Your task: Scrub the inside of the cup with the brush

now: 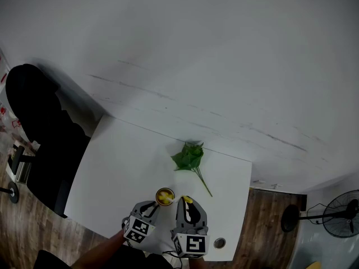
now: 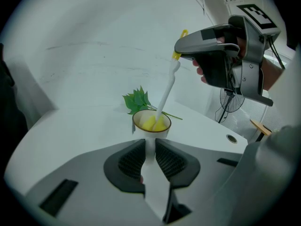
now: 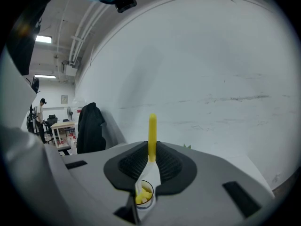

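Cup [image 1: 165, 196] is at the desk's [image 1: 129, 167] 6 o'clock edge in the head view. We cannot tell whether it rests on the desk or is held just clear of it. A leafy sprig [image 1: 189, 158] lies apart at 1 o'clock from the cup.

Left gripper [image 2: 150, 147] is clenched on a white part at the cup's near side, which we read as the handle. Right gripper [image 3: 151, 157], at 3 o'clock of the cup, grasps the brush [image 2: 165, 94] by its thin handle. The shaft leans, with the yellow head down inside the cup.

Risks, as we judge them:
- The hold on the cup is narrow, so a hard sideways scrub could twist it in the jaws or tip it.
- Pressing down may make the thin brush handle slide or pivot in its pinch.
- A shove toward 6 o'clock could carry the cup off the edge.
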Demonstrator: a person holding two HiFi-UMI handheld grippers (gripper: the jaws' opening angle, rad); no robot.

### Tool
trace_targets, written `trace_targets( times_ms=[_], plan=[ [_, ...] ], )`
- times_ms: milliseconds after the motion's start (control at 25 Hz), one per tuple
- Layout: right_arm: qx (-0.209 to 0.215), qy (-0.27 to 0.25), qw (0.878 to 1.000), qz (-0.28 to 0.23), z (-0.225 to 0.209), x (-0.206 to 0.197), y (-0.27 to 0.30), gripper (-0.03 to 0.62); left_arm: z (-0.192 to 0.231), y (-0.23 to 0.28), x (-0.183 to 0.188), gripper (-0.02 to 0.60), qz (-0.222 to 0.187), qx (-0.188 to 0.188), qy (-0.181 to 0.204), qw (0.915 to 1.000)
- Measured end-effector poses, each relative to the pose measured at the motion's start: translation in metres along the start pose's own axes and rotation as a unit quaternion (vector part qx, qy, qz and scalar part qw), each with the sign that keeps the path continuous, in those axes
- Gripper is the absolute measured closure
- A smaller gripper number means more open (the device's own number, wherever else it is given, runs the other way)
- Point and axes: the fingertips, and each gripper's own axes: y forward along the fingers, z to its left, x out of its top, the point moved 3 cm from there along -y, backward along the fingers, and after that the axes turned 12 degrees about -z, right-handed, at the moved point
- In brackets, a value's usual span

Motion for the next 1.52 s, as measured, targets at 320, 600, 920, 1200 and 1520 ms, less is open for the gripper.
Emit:
trace_targets(
  times_ms=[320,600,920,1200,1520],
  plan=[
    [0.003,-0.019,1.0,-0.003,0.004,0.01,0.008,0.53,-0.001,-0.001,0.001,0.502,0.0,-0.002,0.0,1.0],
    [0.002,-0.024,0.999,-0.044,0.0,0.027,0.022,0.53,0.0,-0.001,0.001,0.502,-0.001,-0.007,0.0,1.0],
    [-0.002,-0.017,0.997,-0.069,0.002,0.041,0.039,0.528,0.0,-0.001,0.002,0.502,-0.001,-0.012,-0.002,0.9999],
    [-0.001,-0.014,0.999,-0.052,0.005,0.016,0.05,0.528,0.001,-0.001,0.002,0.502,-0.003,-0.014,-0.003,0.9999],
    [-0.001,-0.003,0.999,-0.043,0.003,0.01,0.052,0.528,0.002,-0.001,0.002,0.502,-0.007,-0.012,-0.001,0.9999]
  ],
)
